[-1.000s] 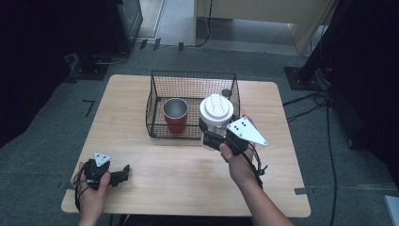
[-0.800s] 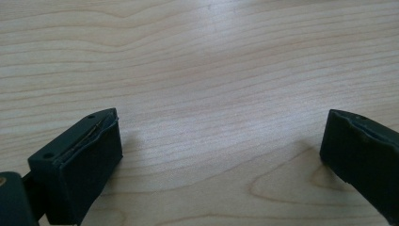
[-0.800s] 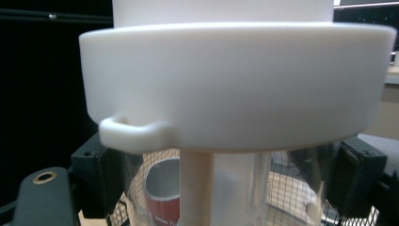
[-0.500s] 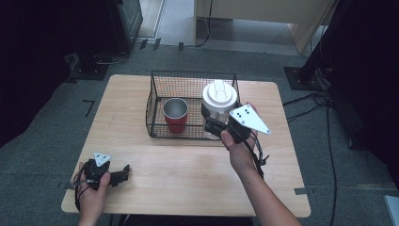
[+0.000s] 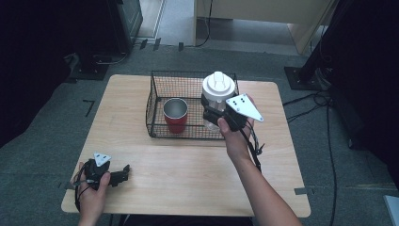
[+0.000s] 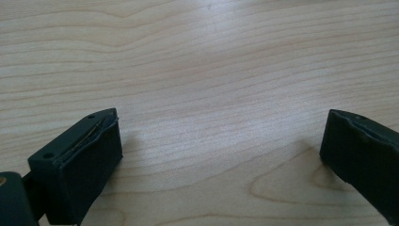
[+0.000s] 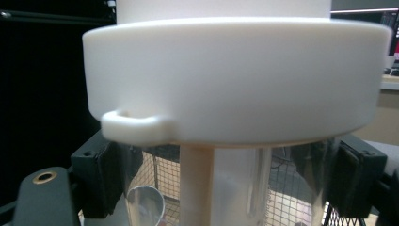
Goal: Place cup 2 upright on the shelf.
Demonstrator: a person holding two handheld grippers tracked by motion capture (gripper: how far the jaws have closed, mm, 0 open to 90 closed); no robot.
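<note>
My right gripper (image 5: 212, 114) is shut on a clear bottle (image 5: 215, 104) with a white lid (image 5: 219, 85), held upright above the right part of a black wire basket (image 5: 157, 89). In the right gripper view the lid (image 7: 235, 75) looms close and the jaws press the clear body (image 7: 226, 186) from both sides. A red cup (image 5: 175, 115) with a metal rim stands inside the basket at its left. My left gripper (image 5: 123, 172) rests low at the table's front left corner, open, with bare wood (image 6: 211, 94) between its jaws.
The light wooden table (image 5: 197, 169) has free room across its front and right side. Cables (image 5: 324, 101) and a black stand base (image 5: 301, 77) lie on the grey floor to the right. Dark equipment stands behind the table at the left.
My right gripper has lifted the bottle up and moved it away from me, over the basket's right part. The left gripper has stayed put.
</note>
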